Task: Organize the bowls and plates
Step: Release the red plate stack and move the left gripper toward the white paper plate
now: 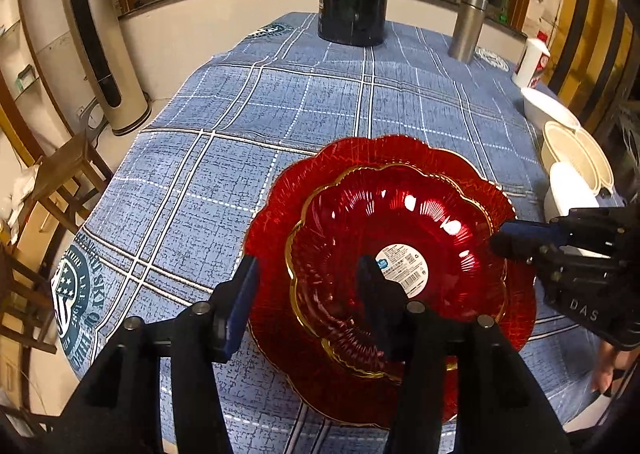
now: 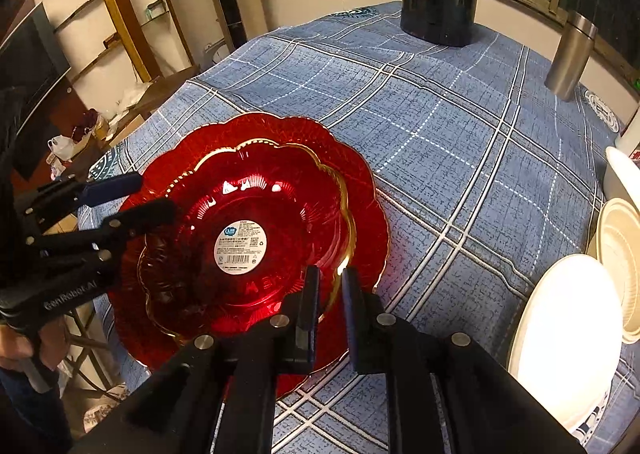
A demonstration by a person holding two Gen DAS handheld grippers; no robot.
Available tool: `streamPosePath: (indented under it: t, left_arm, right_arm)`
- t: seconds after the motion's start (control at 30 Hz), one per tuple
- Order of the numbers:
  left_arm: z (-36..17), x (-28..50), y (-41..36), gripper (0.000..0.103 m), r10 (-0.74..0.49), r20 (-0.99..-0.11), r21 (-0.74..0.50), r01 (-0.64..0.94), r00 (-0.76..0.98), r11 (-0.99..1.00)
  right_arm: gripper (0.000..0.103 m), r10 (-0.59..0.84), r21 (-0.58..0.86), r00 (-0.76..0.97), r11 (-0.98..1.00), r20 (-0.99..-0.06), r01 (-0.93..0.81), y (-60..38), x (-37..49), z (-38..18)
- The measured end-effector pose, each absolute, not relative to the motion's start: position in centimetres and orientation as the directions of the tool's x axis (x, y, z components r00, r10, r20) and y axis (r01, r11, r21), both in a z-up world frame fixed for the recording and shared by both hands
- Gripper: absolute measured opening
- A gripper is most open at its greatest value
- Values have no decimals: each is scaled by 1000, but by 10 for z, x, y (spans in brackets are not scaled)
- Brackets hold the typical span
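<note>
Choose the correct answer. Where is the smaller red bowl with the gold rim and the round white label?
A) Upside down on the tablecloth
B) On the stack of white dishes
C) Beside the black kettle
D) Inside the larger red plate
D: the smaller red bowl sits nested in the larger red plate, whose scalloped rim shows all around it, label facing up.

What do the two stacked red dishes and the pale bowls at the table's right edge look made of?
Smaller red dish: probably glass, translucent with sharp glints, ribbed, gold-edged rim. Larger red plate beneath: the same red, likely glass too, with a crackled-looking surface. White bowls: opaque, smooth and lightly glossy, either ceramic or melamine; the look leaves that open.
</note>
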State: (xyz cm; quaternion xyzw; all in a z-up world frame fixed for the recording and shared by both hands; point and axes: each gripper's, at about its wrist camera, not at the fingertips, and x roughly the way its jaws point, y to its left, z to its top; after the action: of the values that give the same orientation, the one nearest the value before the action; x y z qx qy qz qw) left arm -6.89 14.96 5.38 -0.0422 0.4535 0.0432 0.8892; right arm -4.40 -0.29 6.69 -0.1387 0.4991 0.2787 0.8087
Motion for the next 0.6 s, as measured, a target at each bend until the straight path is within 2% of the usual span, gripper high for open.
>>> streamPosePath:
  t: [0.07,0.3,0.43,0.6]
  left_arm:
    - [56,-71,149,53,28,-804,-51,-115,594,992]
    - [70,-76,137,53,-25,-769,-104,-86,638,991]
    - [77,-76,117,53,-71,-750,-134,-46,657,990]
    - [82,-74,76,53,-138,-731,-146,44,668,988]
  right_arm:
    - [25,338,82,334,799,-880,-595,-5,-44,69]
    - [26,435,163,352,790,-829,-591,-27,-54,88]
    - [32,468,206,384,806,-796,-554,-56,-63,94]
    - [32,478,217,485,839,-733,-498,-109,-80,110]
